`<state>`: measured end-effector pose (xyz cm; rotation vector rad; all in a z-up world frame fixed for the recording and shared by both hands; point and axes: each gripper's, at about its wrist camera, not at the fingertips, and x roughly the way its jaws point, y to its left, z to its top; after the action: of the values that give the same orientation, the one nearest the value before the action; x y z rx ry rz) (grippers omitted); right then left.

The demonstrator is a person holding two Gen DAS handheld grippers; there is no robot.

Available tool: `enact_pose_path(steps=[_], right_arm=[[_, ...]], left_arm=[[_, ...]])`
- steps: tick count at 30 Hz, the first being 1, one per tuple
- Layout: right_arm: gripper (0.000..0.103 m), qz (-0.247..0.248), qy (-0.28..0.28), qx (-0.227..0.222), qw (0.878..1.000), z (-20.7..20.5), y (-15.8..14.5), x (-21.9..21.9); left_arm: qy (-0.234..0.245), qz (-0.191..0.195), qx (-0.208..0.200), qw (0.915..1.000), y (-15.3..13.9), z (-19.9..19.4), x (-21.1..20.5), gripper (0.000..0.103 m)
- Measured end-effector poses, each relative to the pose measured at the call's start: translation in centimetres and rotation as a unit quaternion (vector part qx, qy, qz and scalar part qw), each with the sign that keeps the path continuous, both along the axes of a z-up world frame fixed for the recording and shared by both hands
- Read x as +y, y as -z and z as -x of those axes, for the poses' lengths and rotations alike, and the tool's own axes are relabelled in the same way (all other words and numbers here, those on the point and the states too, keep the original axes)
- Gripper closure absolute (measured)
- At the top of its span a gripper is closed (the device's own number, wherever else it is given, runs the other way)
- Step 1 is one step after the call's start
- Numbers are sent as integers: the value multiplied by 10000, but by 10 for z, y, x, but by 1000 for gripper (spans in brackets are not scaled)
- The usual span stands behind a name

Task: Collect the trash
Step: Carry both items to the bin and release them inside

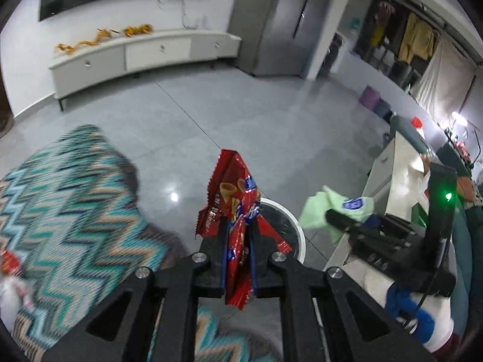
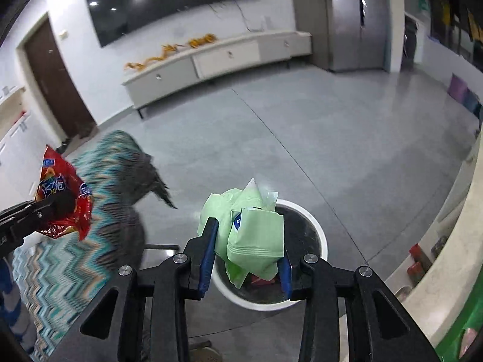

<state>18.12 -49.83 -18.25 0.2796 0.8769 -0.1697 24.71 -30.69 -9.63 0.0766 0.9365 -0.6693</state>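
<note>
My left gripper [image 1: 238, 232] is shut on a red snack wrapper [image 1: 232, 199] and holds it upright above the near edge of a round white trash bin [image 1: 297, 232]. My right gripper [image 2: 249, 241] is shut on a pale green tissue pack [image 2: 253, 229] and holds it directly over the same bin [image 2: 320, 235], which has a dark inside with some red trash at the bottom. The right gripper with the green pack shows in the left wrist view [image 1: 335, 215]. The left gripper with the red wrapper shows in the right wrist view [image 2: 62, 205].
A teal zigzag rug [image 1: 69, 199] lies left of the bin, also in the right wrist view [image 2: 99, 211]. A white counter [image 1: 398, 187] stands at the right. A low white TV cabinet [image 1: 145, 57] lines the far wall. Grey tiled floor [image 2: 302, 138] lies between.
</note>
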Motion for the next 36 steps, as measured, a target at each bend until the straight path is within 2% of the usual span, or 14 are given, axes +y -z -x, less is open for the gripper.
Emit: enact_pose_path(steps=[5, 7, 9, 10, 12, 16, 25, 29, 31, 33, 36], right_arm=[[54, -59, 127, 356, 9993, -30, 43, -21], [49, -21, 228, 449, 9987, -35, 55, -27], [48, 0, 318, 512, 9982, -39, 65, -33], [48, 16, 351, 536, 9979, -39, 67, -34], [47, 61, 428, 591, 9973, -38, 73, -38], [46, 115, 527, 657, 9964, -34, 77, -42], [44, 94, 534, 709, 9960, -41, 80, -44], [33, 98, 521, 669, 9964, -42, 74, -39], [32, 87, 496, 610, 9969, -39, 71, -36], [31, 152, 483, 579, 9970, -37, 66, -31], [30, 184, 480, 508, 9974, -32, 55, -26]], left_arm=[[78, -62, 358, 9993, 35, -29, -46, 88], [125, -45, 494, 9987, 48, -37, -62, 81], [145, 6, 629, 9979, 59, -45, -73, 66], [138, 24, 664, 9977, 62, -48, -77, 64], [127, 74, 779, 9969, 70, -54, -83, 53], [143, 99, 851, 9962, 78, -56, -87, 51], [-24, 254, 714, 9971, 63, -43, -54, 51], [-148, 248, 440, 9986, 44, -28, -31, 51], [-215, 210, 298, 9991, 37, -21, -22, 50], [-282, 157, 178, 9993, 32, -14, -14, 40], [-396, 179, 99, 9990, 25, -3, 1, 38]])
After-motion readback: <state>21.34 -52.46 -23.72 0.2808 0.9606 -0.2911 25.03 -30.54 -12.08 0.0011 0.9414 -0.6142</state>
